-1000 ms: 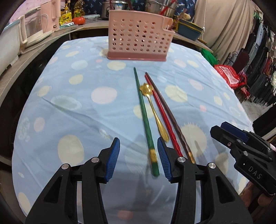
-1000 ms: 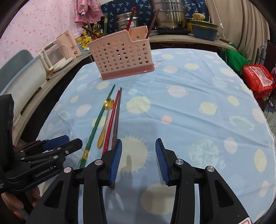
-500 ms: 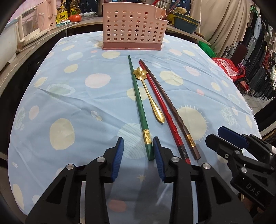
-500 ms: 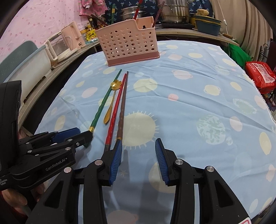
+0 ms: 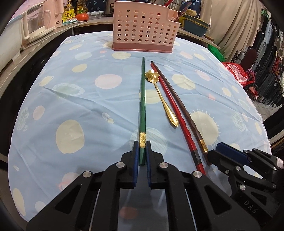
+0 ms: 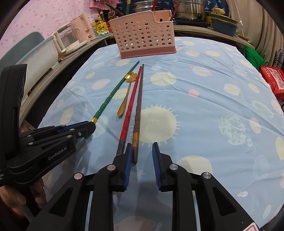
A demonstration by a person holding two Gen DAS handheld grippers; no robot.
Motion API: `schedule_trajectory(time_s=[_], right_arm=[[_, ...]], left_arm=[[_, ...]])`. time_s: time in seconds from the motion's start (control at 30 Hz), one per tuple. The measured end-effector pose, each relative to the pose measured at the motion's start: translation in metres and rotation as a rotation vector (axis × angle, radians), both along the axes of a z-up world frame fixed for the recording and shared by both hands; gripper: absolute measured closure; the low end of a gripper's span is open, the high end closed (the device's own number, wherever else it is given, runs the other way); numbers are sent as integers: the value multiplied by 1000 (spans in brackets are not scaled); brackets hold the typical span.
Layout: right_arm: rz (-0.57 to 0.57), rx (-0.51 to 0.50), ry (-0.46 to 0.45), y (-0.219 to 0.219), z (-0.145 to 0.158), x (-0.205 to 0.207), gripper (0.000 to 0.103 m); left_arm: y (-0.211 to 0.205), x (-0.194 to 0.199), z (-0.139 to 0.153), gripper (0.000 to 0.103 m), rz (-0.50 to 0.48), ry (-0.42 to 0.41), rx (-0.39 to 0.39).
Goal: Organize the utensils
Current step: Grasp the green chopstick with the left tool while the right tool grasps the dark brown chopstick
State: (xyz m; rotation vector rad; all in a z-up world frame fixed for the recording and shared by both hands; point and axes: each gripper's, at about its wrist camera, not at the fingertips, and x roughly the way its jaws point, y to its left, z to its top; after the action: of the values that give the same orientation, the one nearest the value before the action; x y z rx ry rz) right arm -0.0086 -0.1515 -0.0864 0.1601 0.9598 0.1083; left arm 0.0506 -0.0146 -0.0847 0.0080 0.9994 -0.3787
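Observation:
On the dotted blue tablecloth [image 5: 74, 99] lie a green chopstick [image 5: 142, 106] [image 6: 108, 99], a gold flower spoon [image 5: 159, 92] [image 6: 126, 96], a red chopstick [image 5: 170, 99] [image 6: 131, 104] and a brown chopstick [image 5: 177, 99] [image 6: 139, 104]. My left gripper [image 5: 142, 144] [image 6: 88, 127] is closing, its blue pads pressed on the green chopstick's near end. My right gripper [image 6: 142, 145] [image 5: 215, 151] is also closing. The brown chopstick's near end lies between its jaws against the left pad, clear of the right pad. A pink perforated utensil basket [image 5: 143, 32] [image 6: 142, 35] stands at the far end.
A counter along the left carries a pink-and-clear jug [image 6: 76, 37], bottles and pots [image 6: 190, 8]. A red bag [image 6: 273, 80] and hanging clothes [image 5: 266, 71] are off the table's right edge. A hand [image 6: 10, 200] holds the left tool.
The left jaws narrowed until they clamped the green chopstick's end. The right jaws narrowed too and shifted so the brown chopstick's end now sits between them.

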Motion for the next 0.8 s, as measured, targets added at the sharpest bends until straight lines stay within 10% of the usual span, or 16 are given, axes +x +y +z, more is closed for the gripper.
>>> schedule_trajectory(time_s=[0.8], right_arm=[[10,-29,-11,6,-7,12,96]], left_arm=[[-1,4,0,96,-2,-4,-17]])
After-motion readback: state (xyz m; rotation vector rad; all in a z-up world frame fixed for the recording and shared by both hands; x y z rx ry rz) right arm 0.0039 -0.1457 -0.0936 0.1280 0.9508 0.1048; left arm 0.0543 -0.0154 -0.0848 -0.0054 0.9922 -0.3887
